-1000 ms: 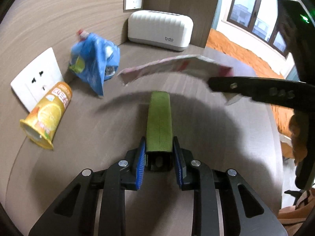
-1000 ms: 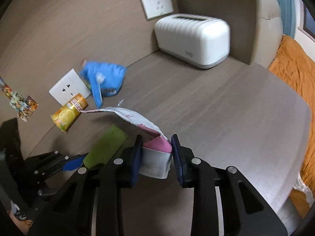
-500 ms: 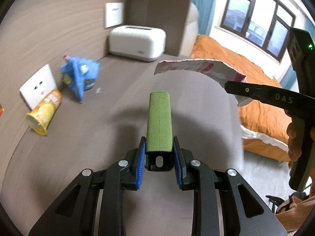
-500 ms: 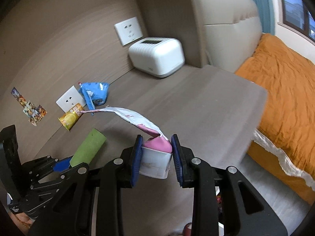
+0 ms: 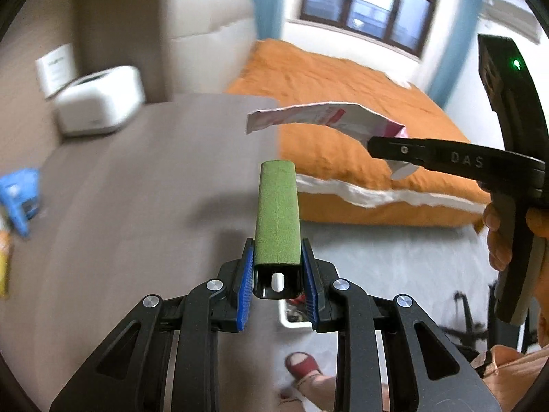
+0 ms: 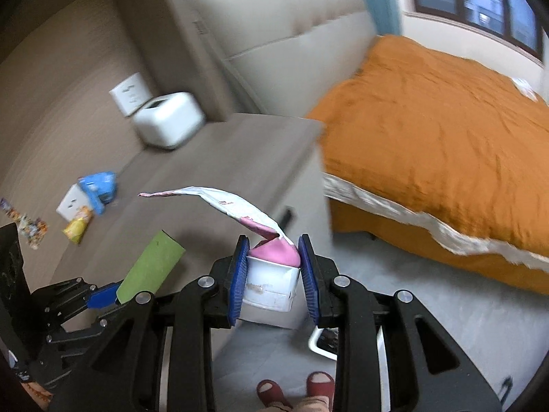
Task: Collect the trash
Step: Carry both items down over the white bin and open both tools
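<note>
Jaws of the left gripper (image 5: 277, 276) clamp a green tube (image 5: 277, 213) and those of the right gripper (image 6: 272, 271) a pink-and-white carton (image 6: 271, 274), both carried off the table (image 6: 219, 171) likely toward the white bin (image 6: 317, 341) at 6 o'clock.

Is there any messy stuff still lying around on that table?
Yes. On the wooden table, a crumpled blue bag and a tipped-over yellow snack tube lie by the wall, near a wall socket. The white box looks tidy.
</note>
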`<state>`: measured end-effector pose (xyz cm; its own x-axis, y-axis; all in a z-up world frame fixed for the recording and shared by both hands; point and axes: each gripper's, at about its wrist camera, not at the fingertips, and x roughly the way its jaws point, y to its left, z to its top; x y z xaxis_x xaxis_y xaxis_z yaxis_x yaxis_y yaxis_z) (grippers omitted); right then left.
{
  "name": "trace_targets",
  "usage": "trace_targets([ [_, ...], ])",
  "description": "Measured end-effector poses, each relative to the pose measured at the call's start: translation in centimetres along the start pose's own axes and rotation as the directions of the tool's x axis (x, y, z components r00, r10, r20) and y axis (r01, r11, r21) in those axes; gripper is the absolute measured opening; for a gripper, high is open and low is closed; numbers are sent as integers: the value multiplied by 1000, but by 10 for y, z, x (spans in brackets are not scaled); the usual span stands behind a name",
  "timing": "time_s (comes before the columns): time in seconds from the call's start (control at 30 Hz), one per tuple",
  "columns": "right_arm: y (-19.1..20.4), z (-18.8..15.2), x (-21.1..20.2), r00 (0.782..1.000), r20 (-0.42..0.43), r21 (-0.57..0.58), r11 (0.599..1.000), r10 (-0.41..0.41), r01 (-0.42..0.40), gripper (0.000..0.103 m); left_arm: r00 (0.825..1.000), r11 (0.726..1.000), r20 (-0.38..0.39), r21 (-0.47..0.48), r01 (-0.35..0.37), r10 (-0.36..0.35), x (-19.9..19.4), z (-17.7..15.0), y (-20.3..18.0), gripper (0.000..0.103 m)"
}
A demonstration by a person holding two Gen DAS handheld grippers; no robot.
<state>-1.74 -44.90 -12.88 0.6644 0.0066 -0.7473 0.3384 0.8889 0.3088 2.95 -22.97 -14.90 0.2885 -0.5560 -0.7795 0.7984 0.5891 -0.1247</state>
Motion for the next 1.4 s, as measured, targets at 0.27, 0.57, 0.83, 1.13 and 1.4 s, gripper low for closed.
trace_targets([
  [0.27,-81,-40,-1,992,-74,146,983,-103,113,31,990,990,-95,92,111,-102,64,2,-69,25],
  [0.57,-144,-97,57,967,-221,251,951,-124,180,31,954,984,-271,85,154,-126,174,-34,-104,25],
  [0.83,-185,-155,154,934,-344,300,930,-100,211,31,908,986,-393,20,168,-147,287,-89,-104,25],
  [1.13,-216,-220,265,901,-425,287,931,-86,224,32,884,988,-442,-48,147,-153,401,-164,-88,26],
  [1.4,-235,-260,317,863,-469,197,931,-186,308,92,876,997,-478,-59,49,-72,463,-210,-76,98],
])
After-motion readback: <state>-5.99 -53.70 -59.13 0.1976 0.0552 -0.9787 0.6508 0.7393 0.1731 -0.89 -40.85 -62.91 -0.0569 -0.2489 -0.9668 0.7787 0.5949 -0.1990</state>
